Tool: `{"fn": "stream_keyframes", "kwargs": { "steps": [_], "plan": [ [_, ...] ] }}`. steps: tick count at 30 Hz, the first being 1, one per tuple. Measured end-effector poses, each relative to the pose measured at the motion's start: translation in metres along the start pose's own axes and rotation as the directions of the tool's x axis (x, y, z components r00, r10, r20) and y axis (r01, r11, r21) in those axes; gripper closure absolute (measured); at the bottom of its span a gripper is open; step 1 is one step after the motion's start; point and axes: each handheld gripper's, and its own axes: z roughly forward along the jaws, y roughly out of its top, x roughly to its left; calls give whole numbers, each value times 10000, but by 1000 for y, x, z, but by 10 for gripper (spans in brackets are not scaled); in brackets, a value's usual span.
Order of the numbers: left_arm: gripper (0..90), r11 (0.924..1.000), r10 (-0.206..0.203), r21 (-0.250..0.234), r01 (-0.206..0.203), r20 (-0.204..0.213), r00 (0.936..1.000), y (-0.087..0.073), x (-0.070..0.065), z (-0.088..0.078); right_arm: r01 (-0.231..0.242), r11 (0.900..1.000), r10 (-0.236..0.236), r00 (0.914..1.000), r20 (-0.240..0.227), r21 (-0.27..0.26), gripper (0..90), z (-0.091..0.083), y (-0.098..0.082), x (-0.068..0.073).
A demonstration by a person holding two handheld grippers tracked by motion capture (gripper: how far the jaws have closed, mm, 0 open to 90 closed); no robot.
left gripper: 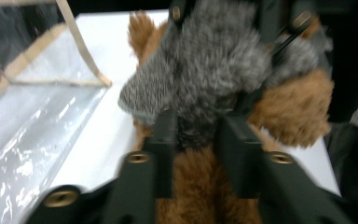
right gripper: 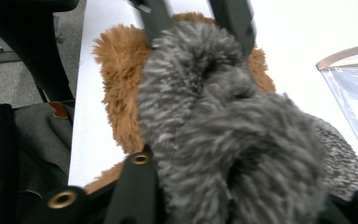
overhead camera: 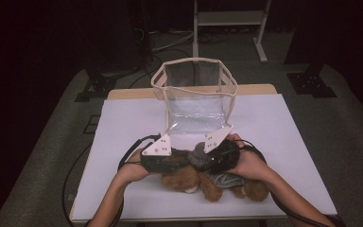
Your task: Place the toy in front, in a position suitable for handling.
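Both hand-held grippers meet over a brown plush bear (overhead camera: 203, 182) lying on the counter (overhead camera: 123, 142) near its front edge. The left hand-held gripper (left gripper: 193, 128) pinches the bear's grey knitted hat (left gripper: 214, 60), and the right hand-held gripper (right gripper: 191, 186) clamps the same hat, probably to lift the toy evenly. The clear plastic bag (overhead camera: 196, 94) stands open just behind, likely ready to receive it.

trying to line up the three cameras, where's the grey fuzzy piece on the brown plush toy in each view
High view: the grey fuzzy piece sits low centre, between the two grippers, on the brown plush toy.
Left gripper view: grey fuzzy piece, upper centre, above the black jaws.
Right gripper view: grey fuzzy piece, centre, close up.
Shared landmark: the clear bag.
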Motion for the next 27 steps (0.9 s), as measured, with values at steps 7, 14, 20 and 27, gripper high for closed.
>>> {"fn": "stream_keyframes", "kwargs": {
  "steps": [7, 14, 20, 27],
  "plan": [
    [789, 9995, -219, 221, 220, -55, 9997, -3, 0, 5, -45, 9998, 44, 10000, -43, -208, 450, -9, -2, 1],
    [787, 9992, -180, 345, 179, 36, 9998, -4, 0, 7, -411, 9966, 432, 9987, 274, -715, 381, -40, -11, 0],
    [726, 10000, -77, 30, 77, -34, 10000, 1, 0, 1, -362, 9985, 386, 9976, 576, -417, 704, -46, -15, 0],
    [603, 9979, 168, -633, -168, -14, 9999, 7, -3, -1, -130, 9994, 139, 9995, 291, -307, 733, -21, -3, 1]
  ]
}}
